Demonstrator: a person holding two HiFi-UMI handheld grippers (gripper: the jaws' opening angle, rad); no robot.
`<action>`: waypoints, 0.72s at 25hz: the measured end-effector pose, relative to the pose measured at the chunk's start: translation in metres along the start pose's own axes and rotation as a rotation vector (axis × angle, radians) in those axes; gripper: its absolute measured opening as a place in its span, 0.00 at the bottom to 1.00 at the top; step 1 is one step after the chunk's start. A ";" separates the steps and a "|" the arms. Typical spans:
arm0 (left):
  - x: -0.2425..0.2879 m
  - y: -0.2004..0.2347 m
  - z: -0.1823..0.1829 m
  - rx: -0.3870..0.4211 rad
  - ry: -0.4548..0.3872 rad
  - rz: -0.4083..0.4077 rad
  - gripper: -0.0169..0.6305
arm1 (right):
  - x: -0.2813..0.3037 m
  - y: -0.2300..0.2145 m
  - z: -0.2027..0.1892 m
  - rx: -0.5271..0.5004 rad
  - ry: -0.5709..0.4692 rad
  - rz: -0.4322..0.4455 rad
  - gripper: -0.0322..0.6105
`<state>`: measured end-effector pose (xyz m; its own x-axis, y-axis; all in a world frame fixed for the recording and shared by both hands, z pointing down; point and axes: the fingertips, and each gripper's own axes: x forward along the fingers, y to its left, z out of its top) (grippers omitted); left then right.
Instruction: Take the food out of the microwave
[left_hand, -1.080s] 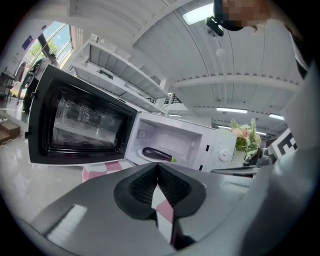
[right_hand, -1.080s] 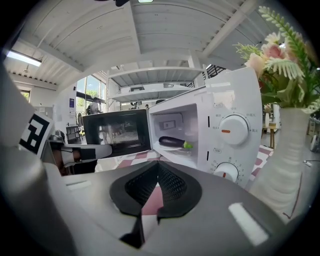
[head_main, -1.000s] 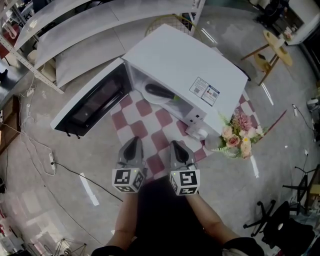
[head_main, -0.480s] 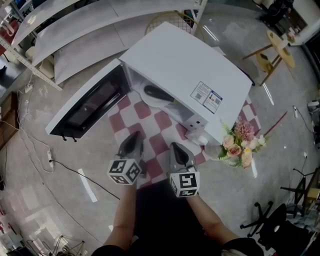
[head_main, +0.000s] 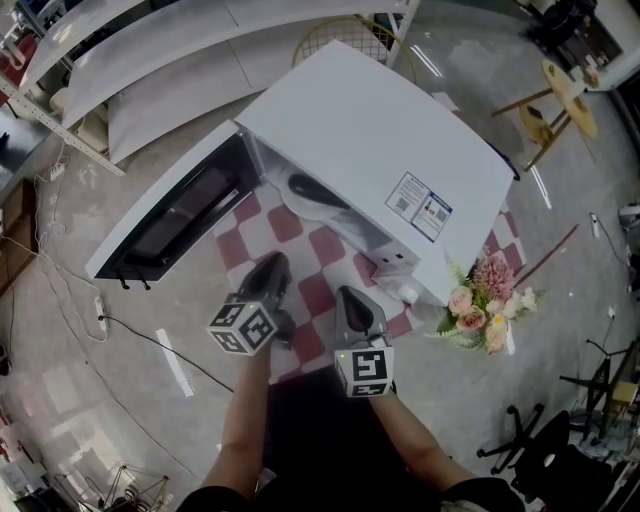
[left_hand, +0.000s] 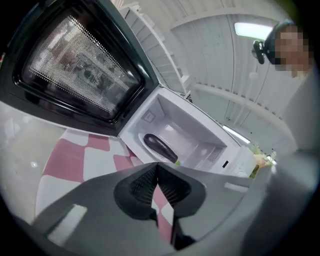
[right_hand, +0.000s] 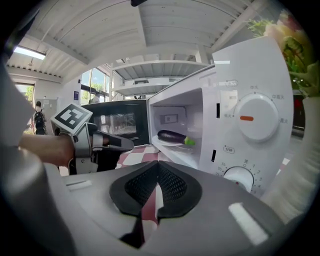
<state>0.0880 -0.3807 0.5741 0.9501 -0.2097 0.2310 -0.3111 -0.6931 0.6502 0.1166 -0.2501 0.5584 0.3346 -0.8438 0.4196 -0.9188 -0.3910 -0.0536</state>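
The eggplant (right_hand: 172, 136) lies on a white plate (right_hand: 170, 144) inside the open microwave (head_main: 370, 140). It looks smooth and shiny, so it may slip. It looks firm and not heavy. I think the fat middle is the best place to grab it. The 2 hand-held grippers are just in front, over the checked cloth (head_main: 310, 250). The left hand-held gripper (head_main: 268, 268) is closed on nothing. The right hand-held gripper (head_main: 352, 298) is closed and empty too.
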 end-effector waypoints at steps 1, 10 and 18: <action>0.003 0.002 0.001 -0.001 0.005 -0.001 0.04 | 0.001 -0.001 -0.001 0.010 0.002 -0.002 0.05; 0.027 0.012 0.010 -0.172 0.005 -0.034 0.04 | 0.014 -0.007 0.006 0.041 0.006 0.012 0.05; 0.049 0.020 0.018 -0.418 -0.027 -0.085 0.14 | 0.023 -0.010 0.005 0.036 0.028 0.023 0.05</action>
<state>0.1283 -0.4176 0.5854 0.9713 -0.1860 0.1480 -0.2089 -0.3710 0.9048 0.1347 -0.2673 0.5644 0.3074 -0.8423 0.4428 -0.9177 -0.3854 -0.0962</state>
